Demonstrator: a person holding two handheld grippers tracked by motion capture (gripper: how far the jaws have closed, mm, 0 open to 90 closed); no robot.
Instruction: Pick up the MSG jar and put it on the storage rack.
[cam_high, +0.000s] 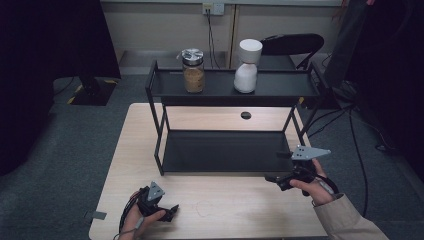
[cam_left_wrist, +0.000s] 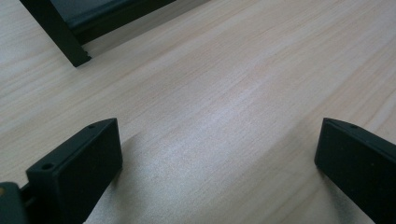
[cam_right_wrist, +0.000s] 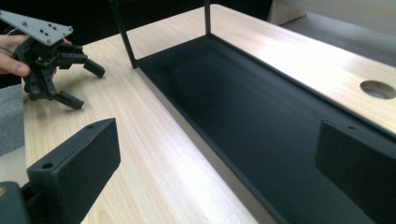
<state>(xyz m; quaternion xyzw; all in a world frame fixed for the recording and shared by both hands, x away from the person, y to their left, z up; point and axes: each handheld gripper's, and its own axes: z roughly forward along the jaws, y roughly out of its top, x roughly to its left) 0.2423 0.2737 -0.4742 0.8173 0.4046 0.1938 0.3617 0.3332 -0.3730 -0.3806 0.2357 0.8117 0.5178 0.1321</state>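
Both released and holding nothing, the left gripper (cam_high: 167, 212) sits low at the frame's lower left on the wooden table (cam_high: 225, 205), while the right gripper (cam_high: 275, 179) hovers right of centre beside the black two-tier rack (cam_high: 220, 150), whose bottom shelf lies mid-frame

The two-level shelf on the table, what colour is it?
Black, frame and trays alike. The shelf shows best in the high view.

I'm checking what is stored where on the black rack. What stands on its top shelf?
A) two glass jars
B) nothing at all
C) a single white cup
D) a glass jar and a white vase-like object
D: on the top shelf a lidded glass jar stands left of a white vase-like object.
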